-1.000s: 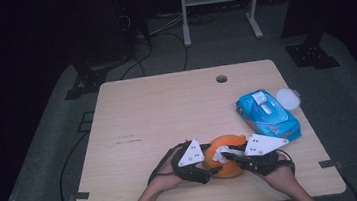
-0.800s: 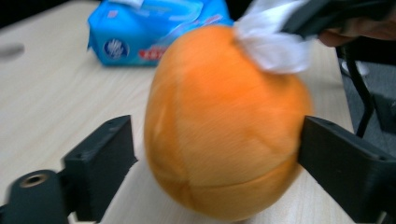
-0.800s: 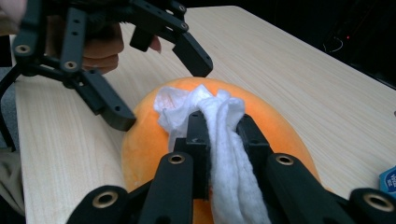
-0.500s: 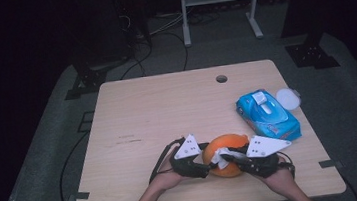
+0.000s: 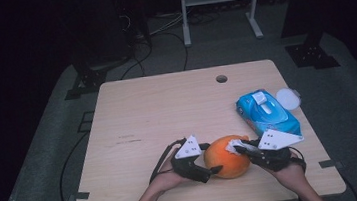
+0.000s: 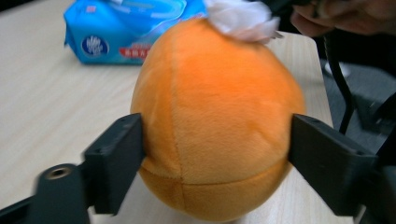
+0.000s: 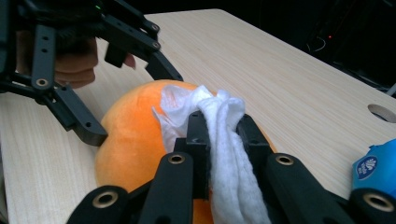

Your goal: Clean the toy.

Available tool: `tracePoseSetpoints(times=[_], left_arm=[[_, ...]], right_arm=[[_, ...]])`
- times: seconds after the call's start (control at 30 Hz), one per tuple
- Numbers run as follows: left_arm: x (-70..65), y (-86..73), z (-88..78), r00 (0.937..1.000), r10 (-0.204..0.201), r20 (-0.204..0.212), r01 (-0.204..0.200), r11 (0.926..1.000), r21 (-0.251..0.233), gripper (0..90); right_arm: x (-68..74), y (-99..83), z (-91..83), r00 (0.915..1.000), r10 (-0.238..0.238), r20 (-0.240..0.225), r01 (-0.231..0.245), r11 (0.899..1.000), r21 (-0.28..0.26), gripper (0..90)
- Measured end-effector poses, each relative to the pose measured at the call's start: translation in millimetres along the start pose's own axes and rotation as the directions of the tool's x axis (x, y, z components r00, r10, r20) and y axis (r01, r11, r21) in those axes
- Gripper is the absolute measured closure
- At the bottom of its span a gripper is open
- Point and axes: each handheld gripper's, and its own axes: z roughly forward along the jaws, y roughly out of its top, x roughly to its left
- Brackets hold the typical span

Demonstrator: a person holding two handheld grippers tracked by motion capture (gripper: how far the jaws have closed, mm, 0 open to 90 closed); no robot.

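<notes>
An orange plush ball (image 5: 228,156) lies near the front edge of the table (image 5: 167,111), a little toward the right side. The left gripper (image 6: 215,154) grips it: its 2 black jaws press on both sides of the ball. The right gripper (image 7: 219,140) is closed on a white wipe (image 7: 224,154), and the crumpled end of the wipe touches the top of the ball. A blue pack of wipes (image 5: 267,114) lies near the right edge of the table, behind the right gripper. A small white round lid (image 5: 288,98) lies just beside the pack, at the right edge.
</notes>
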Motion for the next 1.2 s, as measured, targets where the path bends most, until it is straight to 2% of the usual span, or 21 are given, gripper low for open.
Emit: tracePoseSetpoints(times=[0.07,0.1,0.13,0.2,0.3,0.37,0.4,0.43,0.47,0.5,0.53,0.57,0.63,0.7,0.77,0.83,0.9,1.03,1.13,1.2], left_arm=[[1.2,-1.1,1.8,0.9997,-0.022,0.0,0.022,0.9997,0.007,17.0],[0.8,-1.4,1.2,0.9998,-0.01,-0.014,0.01,0.9999,0.0,20.6],[-0.3,-1.2,-0.4,0.9991,0.015,-0.039,-0.015,0.9999,-0.005,27.4],[-1.8,1.5,-4.5,0.996,0.06,-0.066,-0.061,0.9981,-0.007,35.2],[-2.8,6.8,-13.3,0.9874,0.123,-0.099,-0.125,0.992,-0.015,38.8],[-0.9,8.3,-18.4,0.9865,0.137,-0.089,-0.139,0.9902,-0.012,38.2],[0.0,7.5,-19.0,0.9879,0.131,-0.083,-0.132,0.9911,-0.011,36.6],[1.4,5.7,-17.5,0.9921,0.105,-0.069,-0.106,0.9944,-0.01,33.6],[3.0,4.7,-16.5,0.9957,0.077,-0.052,-0.077,0.9969,-0.013,27.1],[5.1,3.9,-15.7,0.9992,0.027,-0.031,-0.028,0.9992,-0.03,23.0],[7.2,3.6,-15.5,0.9997,-0.01,-0.023,0.009,0.9989,-0.046,21.3],[7.7,3.3,-15.1,0.9996,-0.016,-0.025,0.015,0.9986,-0.05,22.2],[4.1,1.8,-13.2,0.9987,0.024,-0.044,-0.027,0.9979,-0.059,28.2],[-2.6,2.8,-10.4,0.9961,0.075,-0.046,-0.077,0.9952,-0.06,31.7],[-11.5,6.9,-7.8,0.9855,0.159,-0.059,-0.161,0.9865,-0.029,32.6],[-14.2,8.0,-8.1,0.9797,0.189,-0.066,-0.19,0.9816,-0.013,32.7],[-13.2,6.0,-9.1,0.9812,0.183,-0.061,-0.185,0.9825,-0.023,33.0],[-8.9,3.7,-9.6,0.9881,0.149,-0.04,-0.151,0.9876,-0.045,32.0],[-10.2,5.1,-7.6,0.9871,0.155,-0.041,-0.157,0.9865,-0.048,32.0],[-13.8,6.6,-5.2,0.9845,0.17,-0.043,-0.172,0.9842,-0.043,31.8]], right_arm=[[1.6,1.6,2.0,1.0,-0.006,-0.003,0.006,1.0,0.002,77.3],[3.1,2.5,3.2,0.9999,-0.01,-0.003,0.01,1.0,0.003,77.3],[4.7,3.4,4.4,0.9999,-0.01,-0.006,0.01,1.0,0.003,77.3],[7.6,5.8,5.3,0.9998,-0.013,-0.011,0.013,1.0,-0.008,77.3],[12.0,10.4,3.9,0.9995,-0.021,-0.022,0.021,0.999,-0.028,77.2],[12.5,10.6,4.7,0.9991,-0.016,-0.038,0.015,0.999,-0.031,77.3],[12.3,9.8,6.2,0.999,-0.016,-0.042,0.015,1.0,-0.028,77.2],[12.3,8.7,7.9,0.9987,-0.015,-0.049,0.014,1.0,-0.023,77.2],[12.3,7.7,9.9,0.9987,-0.017,-0.049,0.016,1.0,-0.014,77.3],[12.5,7.2,10.8,0.9987,-0.018,-0.048,0.017,1.0,-0.006,77.2],[12.3,6.5,12.1,0.9983,-0.02,-0.055,0.02,1.0,-0.002,77.3],[13.2,6.4,12.5,0.9982,-0.015,-0.058,0.015,1.0,-0.003,77.2],[18.0,9.0,12.4,0.9981,-0.03,-0.054,0.03,1.0,0.0,77.2],[24.5,12.6,13.2,0.9959,-0.032,-0.085,0.03,0.999,-0.019,77.2],[32.7,17.0,16.9,0.9919,-0.055,-0.115,0.052,0.998,-0.028,77.2],[38.7,20.7,19.5,0.9904,-0.088,-0.106,0.086,0.996,-0.02,77.3],[35.9,21.0,17.7,0.9913,-0.097,-0.089,0.095,0.995,-0.018,77.3],[18.9,14.7,8.7,0.9978,-0.059,-0.031,0.059,0.998,-0.011,77.3],[11.4,10.6,4.2,0.9993,-0.027,-0.027,0.027,1.0,-0.011,77.3],[17.9,13.1,5.9,0.9986,-0.042,-0.032,0.042,0.999,-0.016,77.2]])
